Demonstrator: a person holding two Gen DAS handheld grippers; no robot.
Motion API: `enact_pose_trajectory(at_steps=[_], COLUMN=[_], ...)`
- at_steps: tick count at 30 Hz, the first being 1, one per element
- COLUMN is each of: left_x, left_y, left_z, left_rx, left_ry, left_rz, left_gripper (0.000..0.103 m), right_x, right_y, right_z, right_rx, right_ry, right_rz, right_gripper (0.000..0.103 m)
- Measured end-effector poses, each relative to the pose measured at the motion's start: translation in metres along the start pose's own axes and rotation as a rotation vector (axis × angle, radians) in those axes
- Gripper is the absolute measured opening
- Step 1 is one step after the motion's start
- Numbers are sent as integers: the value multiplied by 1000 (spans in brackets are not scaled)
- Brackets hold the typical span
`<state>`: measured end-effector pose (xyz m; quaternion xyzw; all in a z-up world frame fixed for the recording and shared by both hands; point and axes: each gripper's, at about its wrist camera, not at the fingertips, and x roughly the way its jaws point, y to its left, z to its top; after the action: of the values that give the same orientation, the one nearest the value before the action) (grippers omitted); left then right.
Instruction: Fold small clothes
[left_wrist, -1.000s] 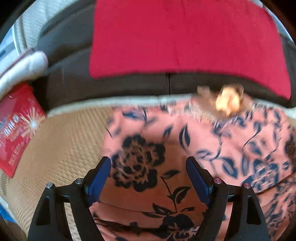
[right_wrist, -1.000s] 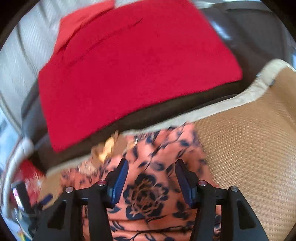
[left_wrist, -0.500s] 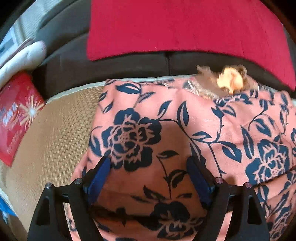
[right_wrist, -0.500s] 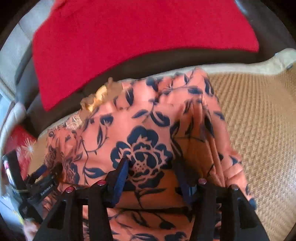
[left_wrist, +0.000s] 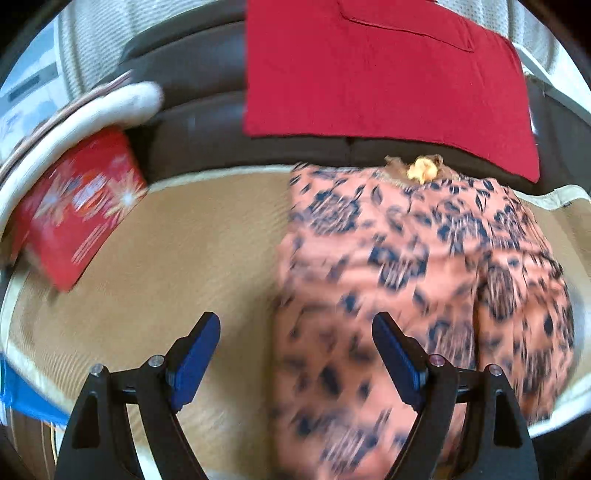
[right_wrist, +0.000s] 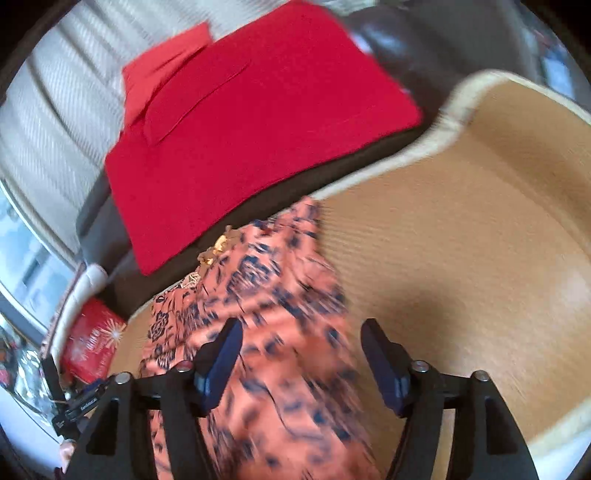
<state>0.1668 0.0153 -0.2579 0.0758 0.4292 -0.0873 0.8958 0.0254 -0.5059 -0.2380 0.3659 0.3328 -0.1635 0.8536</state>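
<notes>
A: What lies at the centre of the scene?

B: A salmon garment printed with dark blue flowers (left_wrist: 417, 280), lying folded into a long narrow strip on the woven tan mat (left_wrist: 177, 258). A small gold ornament (left_wrist: 421, 170) sits at the garment's far end, just beside the mat's pale border.

A: And beyond the mat?

B: A folded red garment (left_wrist: 373, 70) rests on the dark sofa cushion (left_wrist: 199, 122) past the mat's far edge. A red printed package (left_wrist: 79, 206) lies at the mat's left corner in the left wrist view.

A: State of the left gripper (left_wrist: 295, 354)?

B: Jaws spread wide. Its left blue pad (left_wrist: 195, 358) is over bare mat, the right pad (left_wrist: 397, 360) over the flowered garment; nothing is pinched.

A: And the right gripper (right_wrist: 299, 358)?

B: Its jaws have just been opening and now stand apart. The flowered garment's right edge runs beneath the gap, but the pads do not press on it; the right pad (right_wrist: 382, 363) is over bare mat. Both views are motion-blurred, so the cloth's finer folds cannot be told.
</notes>
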Motion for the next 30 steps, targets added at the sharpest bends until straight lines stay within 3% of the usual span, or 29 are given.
enact_pose_trajectory(at_steps=[3, 6, 9, 11, 13, 14, 16, 18, 22, 24, 25, 26, 29, 30], left_x=[-18, -5, 17, 23, 26, 26, 28, 32, 48, 52, 54, 55, 52, 51], left_y=[28, 40, 46, 49, 44, 40, 32, 30, 30, 29, 27, 25, 17, 12], left_z=[-40, -72, -92, -100, -107, -109, -115, -120, -128, -131, -132, -133, -135, -134], left_rx=[-11, -45, -133, -184, -175, -157, -120, -119, -143, -150, -146, -141, -117, -108], left_ry=[51, 105, 170, 196, 213, 215, 222, 240, 321, 333, 337, 338, 318, 311], left_rz=[-3, -9, -62, -115, -128, -132, -139, -155, -186, -205, -221, -229, -249, -263], left_gripper=[85, 85, 85, 80, 60, 59, 58, 59, 68, 68, 68, 68, 61, 46], right_x=[-26, -32, -23, -10, 6, 14, 30, 40, 60, 74, 78, 81, 75, 69], right_y=[-32, -51, -45, -33, -29, -29, -30, -25, -15, -12, -9, -6, 11, 17], right_z=[-29, -56, -75, -84, -94, -100, -112, -121, -142, -154, -158, -160, -157, -154], right_rx=[55, 98, 120, 112, 107, 104, 124, 131, 78, 93, 84, 69, 14, 4], right_ry=[48, 132, 170, 210, 271, 307, 379, 391, 424, 448, 456, 459, 420, 395], right_rz=[-2, -36, 28, 47, -15, -62, -135, -132, -228, -217, -213, -207, -166, -142], right_gripper=[74, 75, 75, 75, 75, 75, 75, 75, 72, 56, 33, 22, 11, 11])
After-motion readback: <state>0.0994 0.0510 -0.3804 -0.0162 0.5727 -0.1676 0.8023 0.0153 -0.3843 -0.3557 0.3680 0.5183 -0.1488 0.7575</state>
